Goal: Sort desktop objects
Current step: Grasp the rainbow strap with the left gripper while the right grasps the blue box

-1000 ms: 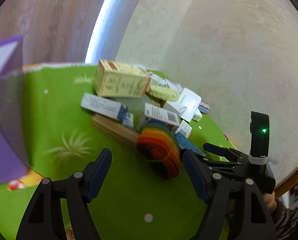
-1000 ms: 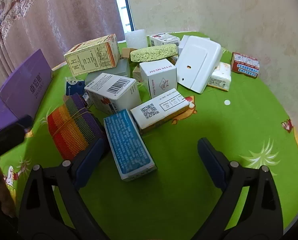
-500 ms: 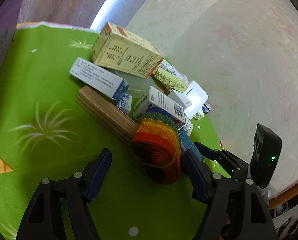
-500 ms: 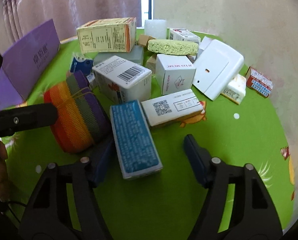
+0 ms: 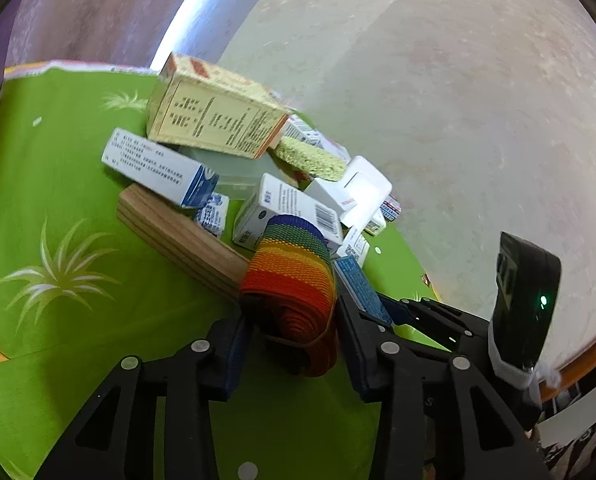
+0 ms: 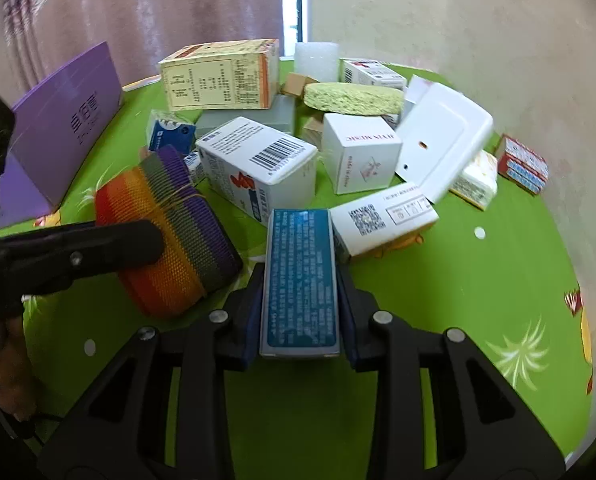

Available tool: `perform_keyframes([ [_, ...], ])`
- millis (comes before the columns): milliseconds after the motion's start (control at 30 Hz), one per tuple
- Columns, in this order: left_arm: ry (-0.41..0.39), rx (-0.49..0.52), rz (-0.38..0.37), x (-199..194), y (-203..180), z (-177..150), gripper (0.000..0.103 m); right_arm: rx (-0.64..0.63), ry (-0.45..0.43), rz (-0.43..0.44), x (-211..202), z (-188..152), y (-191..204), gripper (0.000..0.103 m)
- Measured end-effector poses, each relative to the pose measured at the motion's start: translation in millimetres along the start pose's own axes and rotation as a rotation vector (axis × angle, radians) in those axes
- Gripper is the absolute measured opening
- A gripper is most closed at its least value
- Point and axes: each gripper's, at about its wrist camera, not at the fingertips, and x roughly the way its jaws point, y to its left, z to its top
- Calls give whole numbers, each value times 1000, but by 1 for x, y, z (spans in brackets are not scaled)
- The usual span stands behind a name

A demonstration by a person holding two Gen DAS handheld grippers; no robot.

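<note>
Rainbow roll: the striped roll of webbing (image 5: 292, 280) sits on the green table (image 5: 78, 320) at the near edge of the pile, touching the wooden block (image 5: 178, 240).
Left tool: the left tool (image 5: 294, 344) has closed in narrow on the roll, both pads against its sides.
Blue box: the flat blue box (image 6: 300, 276) lies just right of the roll, in front of the barcode box (image 6: 258, 164).
Right tool: the right tool (image 6: 300, 312) clamps the blue box at its near end.
Pile behind: a yellow carton (image 6: 222, 76), a green sponge (image 6: 352, 98) and a white plastic cover (image 6: 442, 140).
Left side: a purple folder (image 6: 58, 128) stands tilted.
</note>
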Motion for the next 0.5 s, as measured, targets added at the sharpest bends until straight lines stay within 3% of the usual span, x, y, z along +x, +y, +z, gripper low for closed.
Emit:
perform_keyframes([
  [300, -139, 137, 73, -40, -20, 6, 37, 52, -11, -32, -26, 4, 8, 36],
  [500, -282, 241, 182, -79, -33, 9, 37, 27, -57, -31, -53, 8, 26, 36],
])
